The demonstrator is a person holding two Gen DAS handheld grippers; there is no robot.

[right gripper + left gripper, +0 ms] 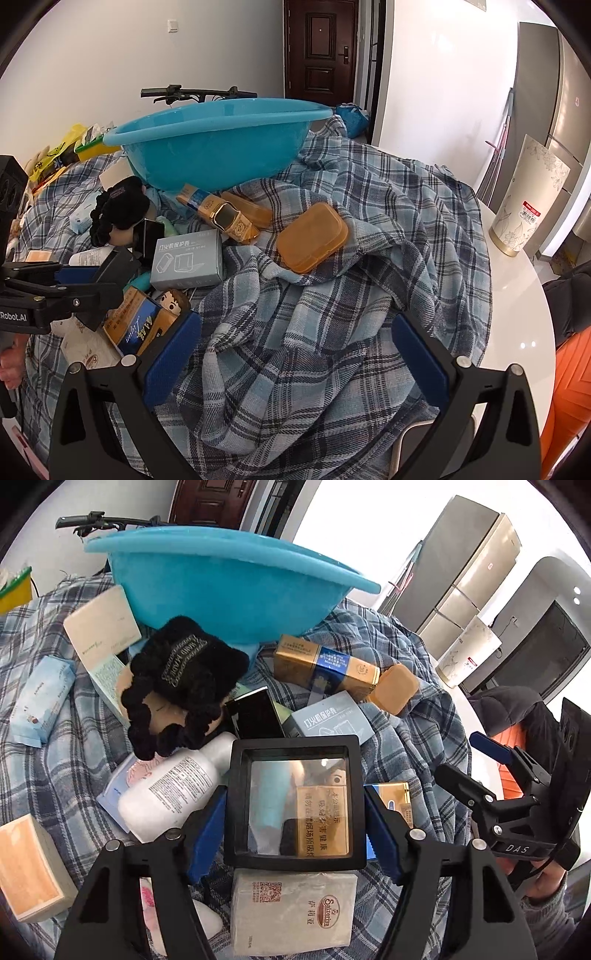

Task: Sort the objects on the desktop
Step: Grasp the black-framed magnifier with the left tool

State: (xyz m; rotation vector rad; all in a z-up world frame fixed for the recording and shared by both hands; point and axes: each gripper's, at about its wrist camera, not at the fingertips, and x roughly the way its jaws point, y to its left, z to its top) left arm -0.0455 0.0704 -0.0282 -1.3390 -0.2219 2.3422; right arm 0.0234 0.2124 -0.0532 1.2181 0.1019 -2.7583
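Observation:
My left gripper (295,808) is shut on a black-framed clear display box (295,746), its blue pads (208,827) pressed against the frame's two sides. Under the box lies a pile: a white bottle (166,794), a gold cigarette pack (395,801) and a white tissue packet (295,908). Further back, a blue basin (229,587) stands on the plaid cloth (332,295). My right gripper (295,332) is open above bare cloth, with nothing between its fingers. The right wrist view shows the left gripper (92,273) at the left edge, holding the box.
Around the pile lie a black scrunchie (177,686), a gold-and-blue carton (325,666), a grey lighter-case box (188,262), an orange plastic case (312,238) and a beige box (99,624). A white cylinder (524,199) stands on the white tabletop at the right. A person's hand (546,882) holds the right gripper.

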